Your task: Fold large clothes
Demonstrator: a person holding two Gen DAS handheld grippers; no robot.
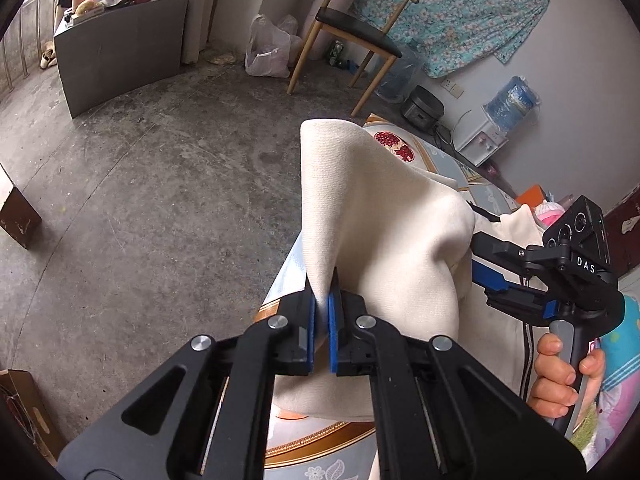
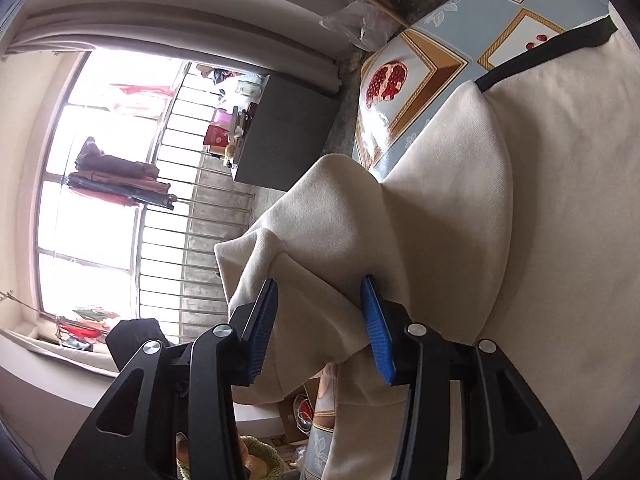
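Over the patterned table (image 2: 448,16) the cream garment (image 2: 540,200) lies spread, one fold lifted at its left edge; the left gripper (image 1: 323,308) pinches that raised fold tight, while the right gripper (image 2: 320,320) stands spread around bunched cloth beside it

Left claw (image 1: 323,316) pinched nearly closed, raised; right claw (image 2: 322,328) spread wide, hand (image 1: 568,380) gripping its handle.
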